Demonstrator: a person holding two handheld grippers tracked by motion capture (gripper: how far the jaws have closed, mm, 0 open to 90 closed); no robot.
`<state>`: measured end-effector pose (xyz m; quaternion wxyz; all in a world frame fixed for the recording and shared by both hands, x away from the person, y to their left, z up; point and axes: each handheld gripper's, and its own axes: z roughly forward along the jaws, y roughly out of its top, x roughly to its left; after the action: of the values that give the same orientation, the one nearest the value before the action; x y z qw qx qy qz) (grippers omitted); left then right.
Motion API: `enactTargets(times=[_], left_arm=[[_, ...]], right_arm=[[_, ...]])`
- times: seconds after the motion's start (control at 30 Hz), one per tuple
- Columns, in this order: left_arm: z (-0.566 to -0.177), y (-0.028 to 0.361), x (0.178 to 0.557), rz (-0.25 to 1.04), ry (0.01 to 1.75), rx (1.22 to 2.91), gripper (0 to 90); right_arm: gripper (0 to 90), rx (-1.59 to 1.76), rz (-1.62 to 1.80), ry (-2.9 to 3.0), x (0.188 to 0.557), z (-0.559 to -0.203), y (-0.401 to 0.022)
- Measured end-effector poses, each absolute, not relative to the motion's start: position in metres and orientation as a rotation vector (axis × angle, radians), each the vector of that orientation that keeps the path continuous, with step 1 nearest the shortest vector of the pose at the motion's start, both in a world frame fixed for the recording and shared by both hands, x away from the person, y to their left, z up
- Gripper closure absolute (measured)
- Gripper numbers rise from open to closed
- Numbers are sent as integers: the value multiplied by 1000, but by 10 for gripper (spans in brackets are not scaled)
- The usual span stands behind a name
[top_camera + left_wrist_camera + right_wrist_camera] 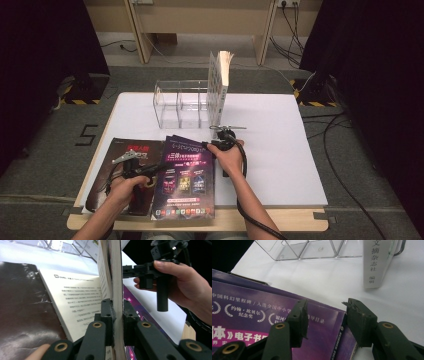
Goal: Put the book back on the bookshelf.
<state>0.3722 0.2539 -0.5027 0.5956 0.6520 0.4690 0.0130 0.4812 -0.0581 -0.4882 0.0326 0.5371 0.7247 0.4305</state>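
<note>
Left gripper (117,307) clenched on page block of dark book (22,315), which lies at table's (280,150) left near edge, cover flipped aside. Right gripper (325,312) released, jaws astride far corner of purple book (262,322) (no pad contact I can see). I judge step as pick-up for clear organizer (180,102), beside standing white book (220,85). Next: I need firm bite on spine and free slot.

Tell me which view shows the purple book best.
The high view: the purple book lies whole, cover up, beside the dark book. The right gripper view gives its top corner under open jaws; the left gripper view, a sliver.
</note>
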Motion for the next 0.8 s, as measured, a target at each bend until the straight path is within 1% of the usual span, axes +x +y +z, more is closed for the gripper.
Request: enactTargets(times=[0.1,0.3,0.4,0.53,0.8], left_arm=[[-505,254,372,32,1089,1505,823],[-508,255,372,31,1102,1499,823],[-509,256,373,27,1125,1499,823],[-508,254,373,48,1132,1513,822],[-511,252,370,46,1214,1441,823]], right_arm=[[517,1651,1340,2232,481,-489,-59],[577,1729,1399,2204,481,-491,-66],[593,1754,1401,2209,481,-491,-69],[599,1786,1408,2212,481,-490,-72],[601,1823,1427,2213,478,-491,-77]])
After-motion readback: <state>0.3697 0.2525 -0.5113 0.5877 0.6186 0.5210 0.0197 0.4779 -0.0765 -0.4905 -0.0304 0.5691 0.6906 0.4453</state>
